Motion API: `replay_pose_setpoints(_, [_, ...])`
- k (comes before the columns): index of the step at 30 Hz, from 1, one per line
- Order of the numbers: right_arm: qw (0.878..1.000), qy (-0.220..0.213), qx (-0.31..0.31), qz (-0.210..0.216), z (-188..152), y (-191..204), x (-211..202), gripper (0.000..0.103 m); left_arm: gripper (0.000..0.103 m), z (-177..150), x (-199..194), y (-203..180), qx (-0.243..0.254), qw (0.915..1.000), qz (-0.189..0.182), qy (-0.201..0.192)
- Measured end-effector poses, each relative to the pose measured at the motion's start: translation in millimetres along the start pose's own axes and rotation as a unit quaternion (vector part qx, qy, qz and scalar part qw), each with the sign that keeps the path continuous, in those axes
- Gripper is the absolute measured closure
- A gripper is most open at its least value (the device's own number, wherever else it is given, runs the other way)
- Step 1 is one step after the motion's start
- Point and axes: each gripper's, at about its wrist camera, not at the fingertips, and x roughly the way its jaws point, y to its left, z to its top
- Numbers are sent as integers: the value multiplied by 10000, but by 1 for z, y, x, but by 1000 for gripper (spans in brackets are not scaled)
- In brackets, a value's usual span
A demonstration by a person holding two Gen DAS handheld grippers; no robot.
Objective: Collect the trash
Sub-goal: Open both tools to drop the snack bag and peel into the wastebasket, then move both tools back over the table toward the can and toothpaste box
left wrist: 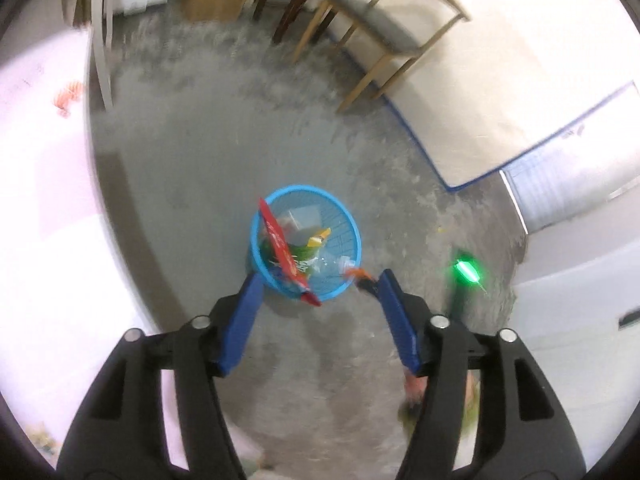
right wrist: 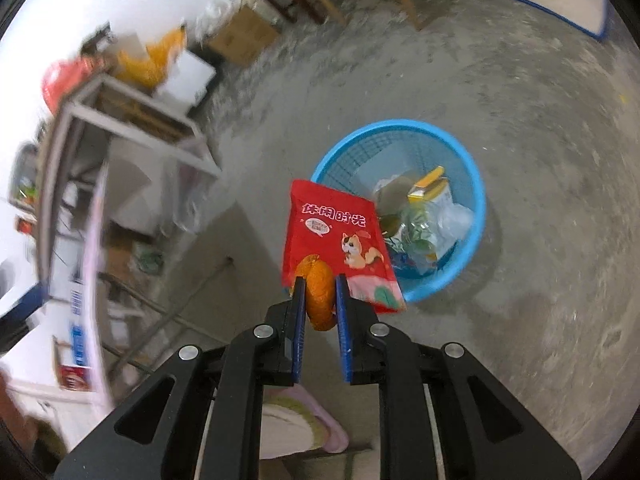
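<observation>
Above the blue basket (right wrist: 400, 216) at frame centre, the right gripper (right wrist: 320, 292) pinches an orange peel (right wrist: 318, 292), apparently with the red packet (right wrist: 340, 236), awaiting release; the left gripper (left wrist: 316, 284) gapes empty.

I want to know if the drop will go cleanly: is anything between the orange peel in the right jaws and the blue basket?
Yes. A red snack packet hangs in mid-air just ahead of the right gripper, between the orange peel and the blue basket. Beyond it, the basket's mouth is open, with trash already inside.
</observation>
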Motion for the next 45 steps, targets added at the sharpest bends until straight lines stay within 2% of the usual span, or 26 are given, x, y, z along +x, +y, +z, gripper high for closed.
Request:
replay_pose_setpoints(2, [9993, 347, -87, -115, 12, 7, 30, 78, 40, -21, -32, 9, 139, 9996, 25, -252])
replay_pose_setpoints(3, [9981, 536, -126, -293, 17, 10, 45, 69, 39, -33, -47, 16, 180, 9992, 91, -351])
replay_pose_setpoints(4, [9973, 590, -149, -401, 18, 12, 50, 69, 39, -46, -62, 26, 158, 9987, 155, -453])
replay_pose_setpoints(6, [9973, 555, -239, -423, 18, 21, 51, 68, 39, -67, -83, 44, 35, 9980, 239, -590])
replay_pose_setpoints(8, [9977, 456, -427, -259, 11, 33, 42, 57, 39, -91, -108, 70, -168, 9958, 367, -820])
replay_pose_setpoints(9, [9972, 388, -607, -223, 5, 41, 36, 54, 39, -103, -120, 82, -277, 9940, 489, -943])
replay_pose_setpoints(13, [9879, 179, -1478, -443, -26, 71, 23, 41, 38, -139, -155, 114, -677, 9852, 710, -1404])
replay_pose_setpoints(16, [9791, 178, -1878, -762, -46, 82, 24, 40, 38, -160, -167, 132, -905, 9811, 682, -1570])
replay_pose_setpoints(22, [9723, 264, -2015, -1152, -70, 96, 37, 40, 38, -181, -179, 153, -983, 9776, 756, -1701])
replay_pose_setpoints(26, [9778, 59, -1847, -985, -77, 109, 21, 40, 38, -193, -192, 165, -1010, 9719, 907, -1925])
replay_pose_setpoints(30, [9777, -397, -1931, -728, -84, 140, -15, 40, 34, -211, -204, 184, -1136, 9618, 1296, -2129])
replay_pose_setpoints(34, [9721, -756, -2213, -195, -86, 190, -54, 38, 30, -228, -214, 204, -1216, 9510, 1670, -2302])
replay_pose_setpoints(37, [9624, -896, -2534, 384, -90, 248, -78, 31, 26, -240, -225, 217, -1307, 9367, 2089, -2487])
replay_pose_setpoints(41, [9518, -685, -2870, 836, -100, 316, -79, 25, 22, -254, -235, 238, -1514, 9199, 2486, -2627])
replay_pose_setpoints(42, [9473, -515, -2985, 1039, -105, 338, -73, 25, 22, -257, -237, 244, -1579, 9179, 2502, -2645])
replay_pose_setpoints(45, [9449, -54, -3013, 1280, -115, 384, -50, 25, 22, -266, -242, 262, -1806, 9123, 2531, -2664])
